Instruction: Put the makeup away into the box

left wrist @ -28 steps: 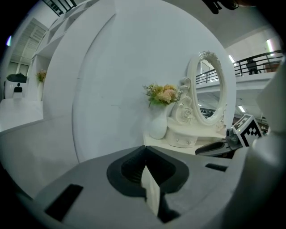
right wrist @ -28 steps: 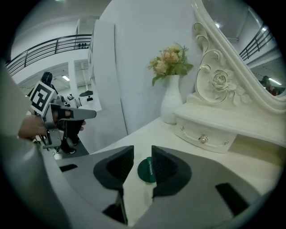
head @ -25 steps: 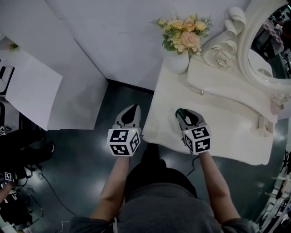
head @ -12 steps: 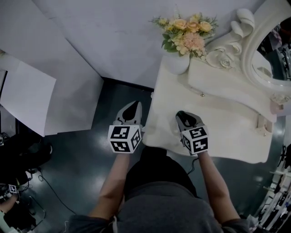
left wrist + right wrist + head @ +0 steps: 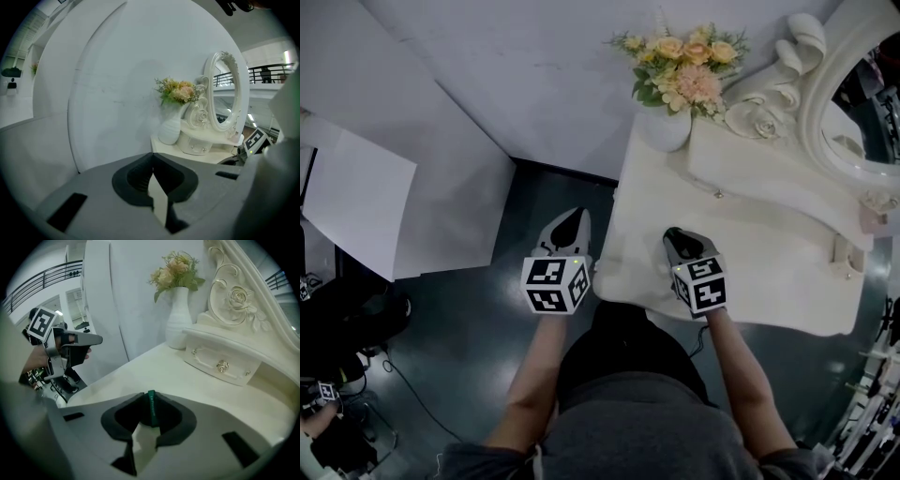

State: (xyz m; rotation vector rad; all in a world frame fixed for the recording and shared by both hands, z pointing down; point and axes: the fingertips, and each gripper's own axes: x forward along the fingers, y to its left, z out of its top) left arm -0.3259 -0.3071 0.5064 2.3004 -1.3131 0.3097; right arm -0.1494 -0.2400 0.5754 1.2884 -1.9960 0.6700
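Dark floor [image 5: 459, 356] and a curved white wall [image 5: 534, 75] surround a cream dressing table [image 5: 769, 272]. Along the table's back edge stand an oval mirror [image 5: 862, 94] and a small drawer unit [image 5: 769, 178], with a white vase [image 5: 666, 127] of flowers [image 5: 680, 61] at the back left corner. The right gripper [image 5: 673, 236] hangs over the table near its front left corner, tilted down. Its jaws are closing on a thin green item [image 5: 151, 408], possibly a makeup pencil, seen only edge-on. The left gripper [image 5: 575, 217] is just off the table's left edge, above the floor, with its jaws pressed together and empty.
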